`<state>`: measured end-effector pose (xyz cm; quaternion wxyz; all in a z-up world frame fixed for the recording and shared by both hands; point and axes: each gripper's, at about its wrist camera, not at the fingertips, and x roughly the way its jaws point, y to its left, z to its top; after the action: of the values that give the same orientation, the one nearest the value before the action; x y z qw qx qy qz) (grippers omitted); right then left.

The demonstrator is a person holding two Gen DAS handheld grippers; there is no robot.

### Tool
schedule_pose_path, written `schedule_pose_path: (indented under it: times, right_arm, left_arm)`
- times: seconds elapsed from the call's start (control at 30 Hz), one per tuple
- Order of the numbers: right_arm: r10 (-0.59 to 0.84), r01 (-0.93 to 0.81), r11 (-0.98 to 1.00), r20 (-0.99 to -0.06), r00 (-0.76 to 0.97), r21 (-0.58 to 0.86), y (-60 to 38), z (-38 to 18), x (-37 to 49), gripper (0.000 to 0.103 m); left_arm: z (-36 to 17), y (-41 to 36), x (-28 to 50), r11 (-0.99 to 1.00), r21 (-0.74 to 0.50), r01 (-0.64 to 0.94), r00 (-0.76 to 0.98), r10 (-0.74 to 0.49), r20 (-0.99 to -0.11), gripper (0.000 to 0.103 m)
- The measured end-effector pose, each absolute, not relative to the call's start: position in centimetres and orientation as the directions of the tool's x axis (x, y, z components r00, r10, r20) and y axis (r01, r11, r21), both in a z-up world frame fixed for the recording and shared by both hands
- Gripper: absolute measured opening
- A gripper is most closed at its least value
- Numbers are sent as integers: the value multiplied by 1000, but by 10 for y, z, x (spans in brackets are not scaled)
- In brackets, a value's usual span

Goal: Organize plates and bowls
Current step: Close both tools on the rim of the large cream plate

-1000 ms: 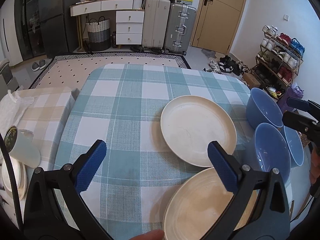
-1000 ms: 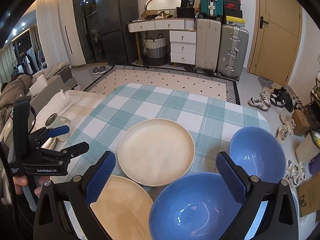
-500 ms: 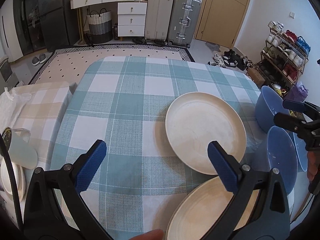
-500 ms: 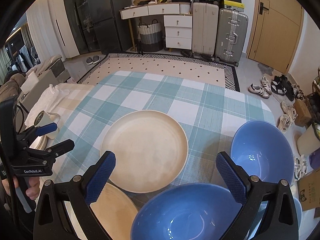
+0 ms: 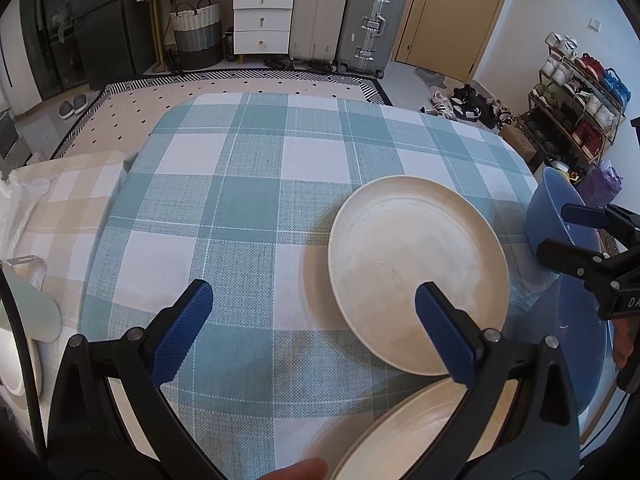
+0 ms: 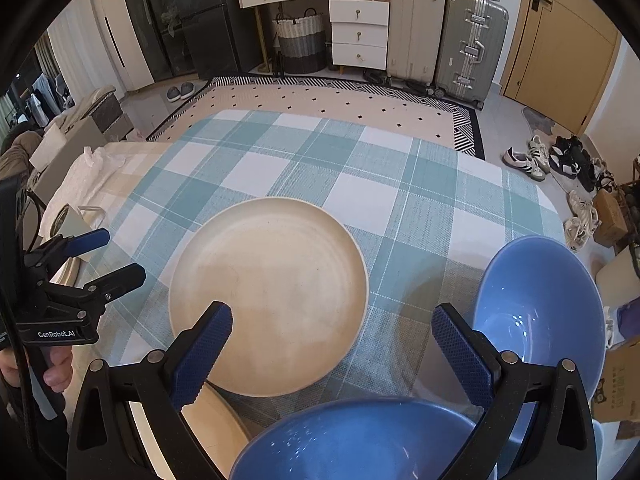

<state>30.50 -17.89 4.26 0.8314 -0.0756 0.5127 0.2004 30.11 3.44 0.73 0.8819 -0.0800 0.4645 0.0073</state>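
lying flat on the checked tablecloth (image 6: 400, 184), a cream plate (image 6: 276, 284) sat toward the table's near right part, with a second cream plate (image 5: 416, 432) just nearer, at the near edge, and apart from it in the left wrist view. a blue bowl (image 6: 540, 300) stood by the right edge and another blue bowl (image 6: 360, 440) at the near right corner, close to each other. the left gripper (image 5: 312, 328) hovered over the near edge with its jaws spread wide, empty, its right pad above the first plate's near rim. the right gripper (image 6: 332, 348) hung spread and empty too, between the first plate and the right-edge bowl. a white mug (image 6: 74, 220) lay beyond the left edge on a beige cloth (image 5: 60, 200). suitcases (image 6: 444, 36) and a drawer unit (image 6: 358, 34) stood against the far wall.
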Motion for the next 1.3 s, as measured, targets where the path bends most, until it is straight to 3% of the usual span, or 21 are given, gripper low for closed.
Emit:
schedule_pose_path:
  times: [0.57,0.97,1.17,1.3]
  right_arm:
    - [217,-450,891,-929,300,63,-158,6,334,101]
    - [167,-460,887,-957,236,42,-153,-22,349,80]
    - [148,-470,882,-963,225,26,-152,-34,351,78]
    - [129,-483,876,-966,224,5,-150,-37,350,70]
  left_arm:
    - [-26,32,328,988,-123,-88,497,-64,-865,96]
    - [-48,27,339,988,-144,-63,453,-100,-886,92]
    - [-60,22,343,988,-147,-52,427,-111,-897,81]
    - [-65,18,341,988,-149,-39,415,-119,-902,71]
